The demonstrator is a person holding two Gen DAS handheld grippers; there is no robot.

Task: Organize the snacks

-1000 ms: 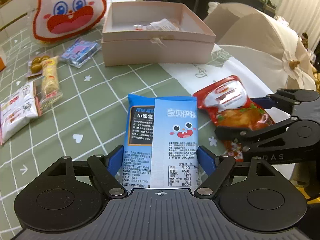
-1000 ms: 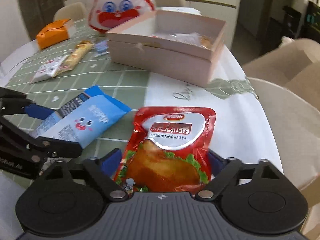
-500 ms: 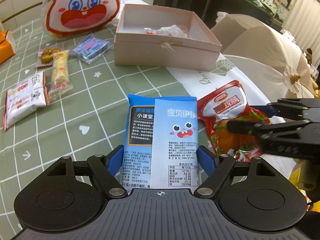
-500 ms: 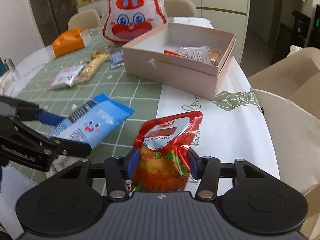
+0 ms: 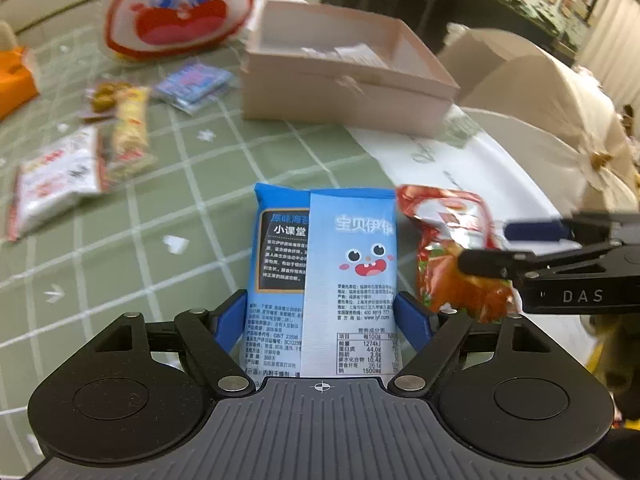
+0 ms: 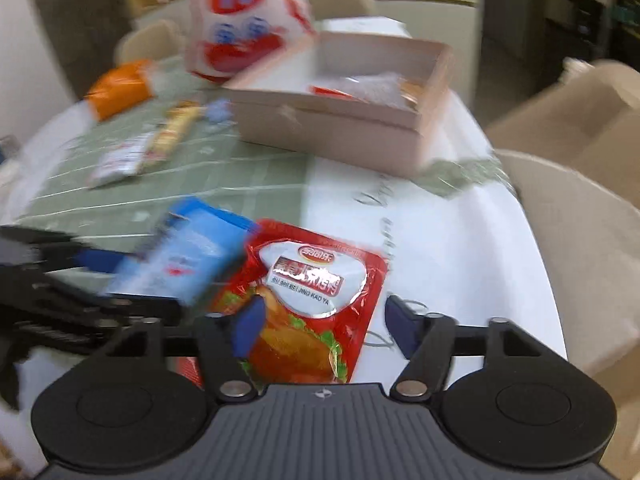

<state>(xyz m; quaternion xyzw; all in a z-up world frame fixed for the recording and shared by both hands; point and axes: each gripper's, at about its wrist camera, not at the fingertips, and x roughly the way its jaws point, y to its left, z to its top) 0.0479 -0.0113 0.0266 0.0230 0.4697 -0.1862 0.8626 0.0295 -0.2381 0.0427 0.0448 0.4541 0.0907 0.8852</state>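
My left gripper (image 5: pixel 322 320) is shut on a blue snack packet (image 5: pixel 348 256) with a cartoon face; both blue pads press its long edges. Beside it on the right is a red roast-duck pouch (image 5: pixel 448 252), crumpled, between the fingers of my right gripper (image 5: pixel 486 246). In the right wrist view the right gripper (image 6: pixel 324 328) has its jaws opening around the red pouch (image 6: pixel 316 300). The left pad touches the pouch and the right pad stands clear of it. The blue packet (image 6: pixel 180 256) shows blurred at the left. An open pink box (image 5: pixel 344 92) with a few snacks inside stands behind.
On the green checked tablecloth (image 5: pixel 200 216) at the left lie a white-red packet (image 5: pixel 56 176), a yellow bar (image 5: pixel 128 132) and small blue packets (image 5: pixel 192 84). A rabbit-face bag (image 5: pixel 176 8) and an orange box (image 5: pixel 16 80) stand farther back. Beige chairs (image 6: pixel 580 240) flank the table's right edge.
Half a second ago the right jaws squeezed the red pouch narrow; now they have spread and the pouch lies flatter between them. The left gripper has kept its hold on the blue packet.
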